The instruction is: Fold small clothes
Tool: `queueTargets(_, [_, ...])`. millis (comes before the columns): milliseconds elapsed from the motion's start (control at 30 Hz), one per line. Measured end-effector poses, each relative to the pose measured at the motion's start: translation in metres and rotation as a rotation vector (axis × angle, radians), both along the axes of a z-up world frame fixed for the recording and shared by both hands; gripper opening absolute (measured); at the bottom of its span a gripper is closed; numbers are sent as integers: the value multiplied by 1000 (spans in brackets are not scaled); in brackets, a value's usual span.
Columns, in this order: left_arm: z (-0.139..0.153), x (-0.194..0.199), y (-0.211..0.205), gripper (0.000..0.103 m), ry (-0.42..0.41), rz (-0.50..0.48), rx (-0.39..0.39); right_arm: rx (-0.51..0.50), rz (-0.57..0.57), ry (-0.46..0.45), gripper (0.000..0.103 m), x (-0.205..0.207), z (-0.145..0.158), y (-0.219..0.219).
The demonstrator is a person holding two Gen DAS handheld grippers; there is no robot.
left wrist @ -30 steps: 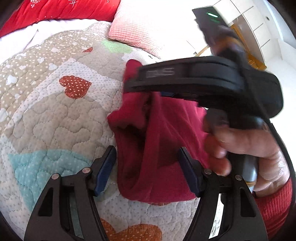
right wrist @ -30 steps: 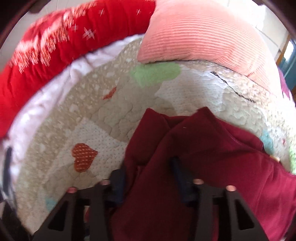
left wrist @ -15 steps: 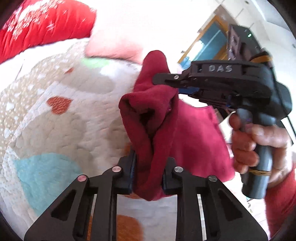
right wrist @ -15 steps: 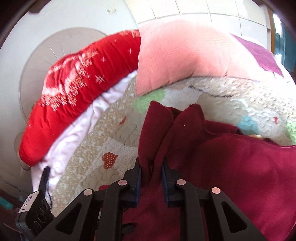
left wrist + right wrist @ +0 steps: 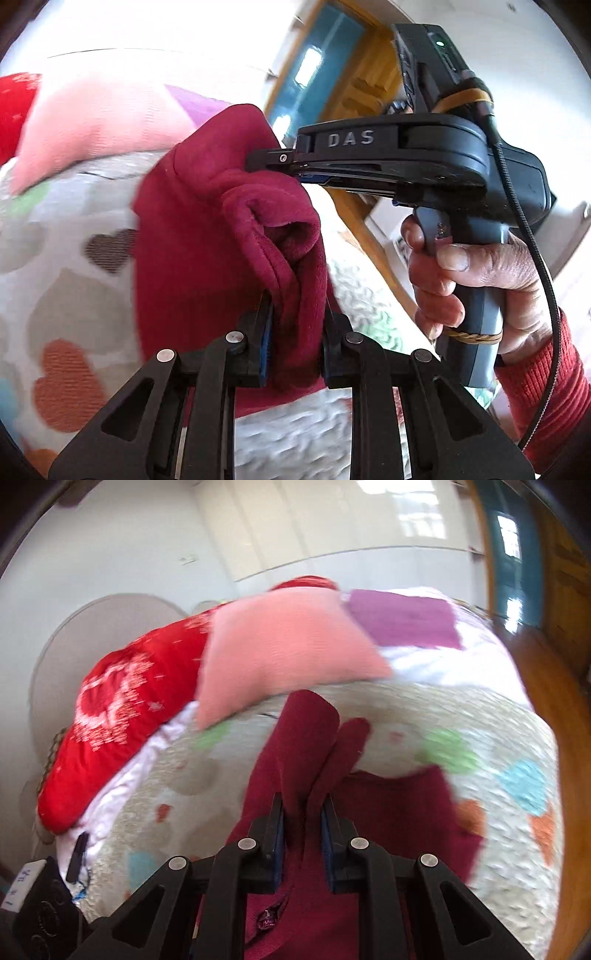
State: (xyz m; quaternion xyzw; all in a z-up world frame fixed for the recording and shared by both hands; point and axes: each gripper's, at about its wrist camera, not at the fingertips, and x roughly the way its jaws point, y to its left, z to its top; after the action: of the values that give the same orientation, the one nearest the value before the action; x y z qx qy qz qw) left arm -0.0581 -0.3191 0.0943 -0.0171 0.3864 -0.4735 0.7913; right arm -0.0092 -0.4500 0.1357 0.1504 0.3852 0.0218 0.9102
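A small dark red garment (image 5: 207, 236) hangs lifted above a quilted bedspread (image 5: 55, 266). My left gripper (image 5: 295, 325) is shut on a bunched fold of it. My right gripper (image 5: 302, 823) is shut on another fold of the same garment (image 5: 306, 760); in the left wrist view the right gripper (image 5: 269, 162) pinches the cloth higher up, close beside the left one. The rest of the garment trails down to the bed (image 5: 406, 812).
A pink pillow (image 5: 280, 650), a red pillow (image 5: 122, 709) and a purple cloth (image 5: 406, 620) lie at the head of the bed. A wooden floor and teal door (image 5: 513, 554) are at the right. A black device (image 5: 40, 904) sits at lower left.
Both grippers closed on the dark red garment and lifted it off the bedspread. The views have tilted upward toward the wall and door.
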Motion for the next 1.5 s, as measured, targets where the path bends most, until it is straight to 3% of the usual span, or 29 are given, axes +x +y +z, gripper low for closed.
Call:
queueTargets(200, [-46,-6,-64,18,55,-69,122,6,-144,125,16,-10,-65,-59])
queueTargets(267, [-51,-6,-65,18,65,-72,152,93,-168,160,17,-11,-90,-74])
queueTargets(333, [-43,-10,-54,19,62,-91,156,181,-196,112,23,-20,-91,-87])
queueTargets(400, [-32,-17,-32,21,-1,-94,160,237,-213,76,34,-37,-81,-94])
queueTargets(433, [-26,-20,-22,26,-32,-96,159,247,-214,66,44,-44,-76,-95])
queueTargets(467, [-20,-24,-12,30,-59,-104,148,263,-206,51,48,-53,-70,-94])
queueTargets(533, [-9,-32,4,50,-105,-100,127,275,-193,26,53,-70,-57,-89])
queueTargets(667, [-13,-20,22,51,-132,-36,140,287,-118,52,62,-86,-51,-56])
queueTargets(767, [-28,-8,32,51,-82,14,144,257,-128,93,62,-94,-63,-36])
queueTargets(933, [-54,-8,34,51,-34,36,207,379,-141,138,63,-92,-94,-26])
queueTargets(967, [-60,-8,32,51,-22,37,217,380,-125,153,44,-88,-102,-22])
queueTargets(1033, [-63,-12,32,51,-31,43,232,322,-126,135,15,-87,-102,-19])
queueTargets(1067, [-59,-15,33,51,-40,47,238,283,-131,108,12,-92,-97,-17])
queueTargets(1167, [-41,-25,44,51,-73,42,202,180,-115,34,11,-115,-78,-7])
queueTargets(1267, [-33,-23,47,51,-98,71,179,117,-148,69,11,-125,-88,-7])
queueTargets(1367, [-34,-14,42,51,-66,98,178,177,-166,102,13,-123,-111,-16])
queueTargets(1467, [-33,-12,38,51,-65,106,182,219,-197,49,31,-138,-94,-26])
queueTargets(1500, [-34,-11,34,51,-82,108,198,201,-213,27,32,-144,-85,-28])
